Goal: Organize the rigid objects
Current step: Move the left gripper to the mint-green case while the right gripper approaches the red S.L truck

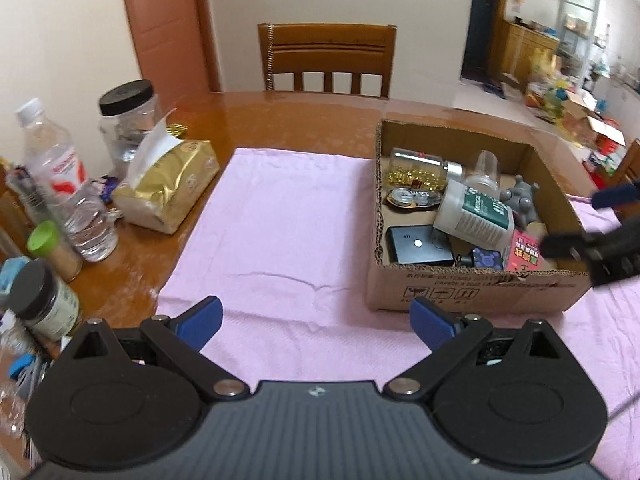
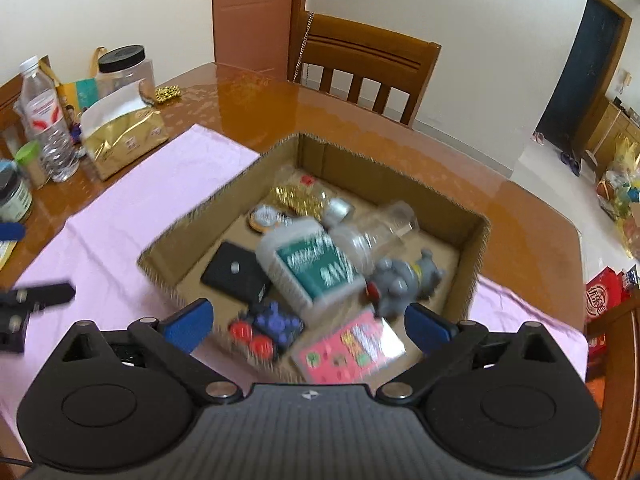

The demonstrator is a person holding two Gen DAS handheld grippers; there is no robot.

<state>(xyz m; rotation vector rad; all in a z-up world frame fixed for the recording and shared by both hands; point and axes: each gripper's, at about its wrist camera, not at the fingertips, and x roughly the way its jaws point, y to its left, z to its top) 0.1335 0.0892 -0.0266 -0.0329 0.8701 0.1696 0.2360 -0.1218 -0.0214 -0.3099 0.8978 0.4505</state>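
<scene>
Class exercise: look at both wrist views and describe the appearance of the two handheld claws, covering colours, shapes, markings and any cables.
Both look alike. The left claw and right claw each have a ribbed dark grey body with a small pale logo, two round black discs, black linkage arms with silver pivot pins, and blue finger pads. A thin dark cable trails at each view's edge.

The left wrist view looks steeply down from over the pink cloth, facing the wooden chair, with the cardboard box off to its right. The right wrist view hangs closer, directly above that box, blurred. Both share box, cloth, chair and the table's bottle clutter.
</scene>
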